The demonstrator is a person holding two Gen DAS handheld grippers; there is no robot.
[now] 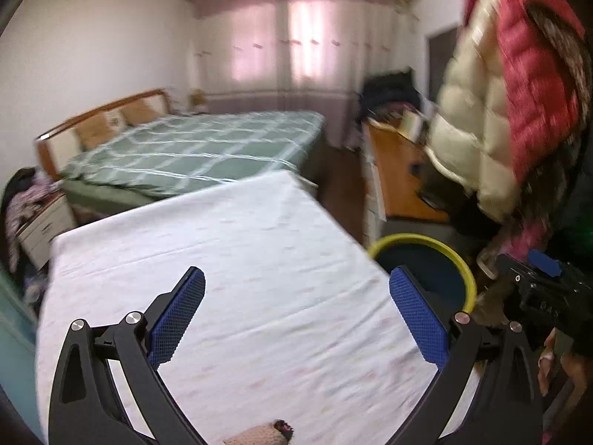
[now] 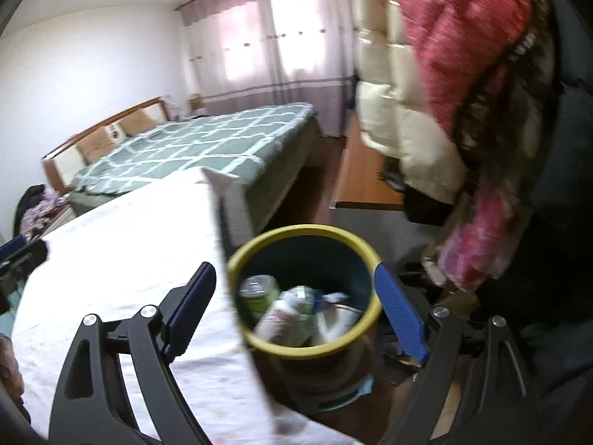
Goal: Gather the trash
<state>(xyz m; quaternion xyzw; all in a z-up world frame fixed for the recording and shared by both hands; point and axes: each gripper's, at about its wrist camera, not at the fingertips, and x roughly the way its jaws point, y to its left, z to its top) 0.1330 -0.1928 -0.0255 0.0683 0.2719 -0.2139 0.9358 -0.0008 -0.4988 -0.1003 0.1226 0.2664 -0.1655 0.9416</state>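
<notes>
Both claws stand apart and hold nothing: the left gripper over the white table, the right gripper above the yellow-rimmed bin beside it. Trash lies inside the bin. The drop looks finished; the next move calls for finding another piece.
</notes>
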